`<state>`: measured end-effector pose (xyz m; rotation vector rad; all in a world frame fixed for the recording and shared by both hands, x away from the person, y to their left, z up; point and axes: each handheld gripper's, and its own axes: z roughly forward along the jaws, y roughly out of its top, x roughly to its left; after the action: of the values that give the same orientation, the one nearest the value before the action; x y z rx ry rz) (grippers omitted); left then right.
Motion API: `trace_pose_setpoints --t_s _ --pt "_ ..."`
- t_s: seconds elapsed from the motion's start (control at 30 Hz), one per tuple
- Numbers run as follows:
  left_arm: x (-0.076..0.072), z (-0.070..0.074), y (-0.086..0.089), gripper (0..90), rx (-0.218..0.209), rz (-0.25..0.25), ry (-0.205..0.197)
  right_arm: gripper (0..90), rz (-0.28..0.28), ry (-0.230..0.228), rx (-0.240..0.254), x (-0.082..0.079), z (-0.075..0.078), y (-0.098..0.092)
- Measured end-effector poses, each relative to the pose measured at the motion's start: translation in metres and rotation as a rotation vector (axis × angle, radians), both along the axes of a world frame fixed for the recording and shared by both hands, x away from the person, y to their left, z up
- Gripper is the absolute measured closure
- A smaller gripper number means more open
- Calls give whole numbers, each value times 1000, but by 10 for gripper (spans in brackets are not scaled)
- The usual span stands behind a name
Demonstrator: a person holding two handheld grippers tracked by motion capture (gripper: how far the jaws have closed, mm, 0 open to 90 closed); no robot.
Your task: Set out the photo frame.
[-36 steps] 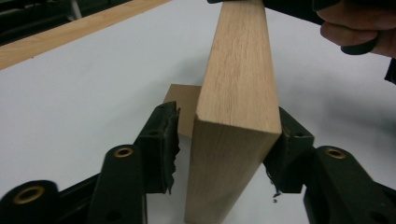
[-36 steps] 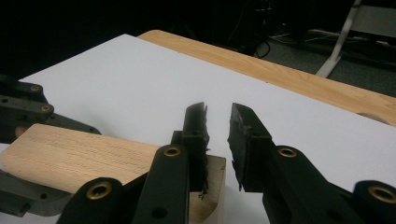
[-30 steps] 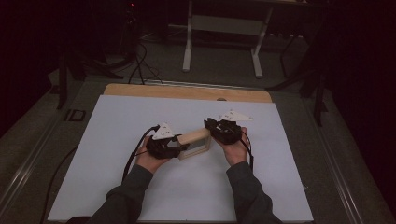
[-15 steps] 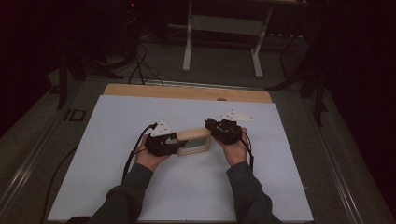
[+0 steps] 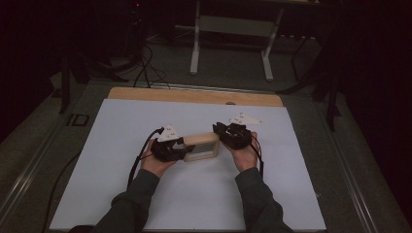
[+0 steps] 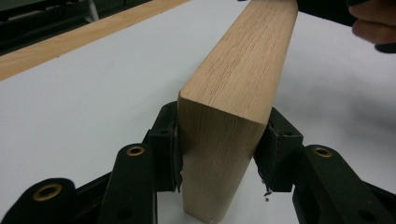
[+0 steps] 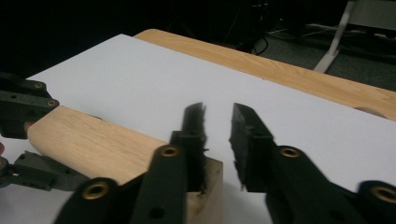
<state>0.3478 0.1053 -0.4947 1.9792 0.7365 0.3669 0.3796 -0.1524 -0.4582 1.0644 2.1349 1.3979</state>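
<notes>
Wooden block clamped between left gripper fingers; right gripper fingers just opened, block beside, outside gap.

Your worktop carries a white sheet, bare wooden strip along its far edge, grey floor beyond, white metal stand legs behind it, black cables trailing at far left, dark surroundings.
</notes>
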Motion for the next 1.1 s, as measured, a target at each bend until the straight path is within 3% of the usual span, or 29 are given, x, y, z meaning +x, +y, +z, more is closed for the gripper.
trace_pose_setpoints --t_s 0.4,0.63,0.9,1.1 --pt "1 -1 1 569 -4 -4 -2 456 124 -19 17 -15 -5 -16" --pt "2 -2 1 560 -3 2 5 445 168 -2 -13 -15 -13 -14" --pt "4 -5 -3 549 12 16 14 312 216 70 -32 -7 -26 -10" --pt "2 -2 1 492 4 42 29 280 232 69 -41 -2 -30 -5"
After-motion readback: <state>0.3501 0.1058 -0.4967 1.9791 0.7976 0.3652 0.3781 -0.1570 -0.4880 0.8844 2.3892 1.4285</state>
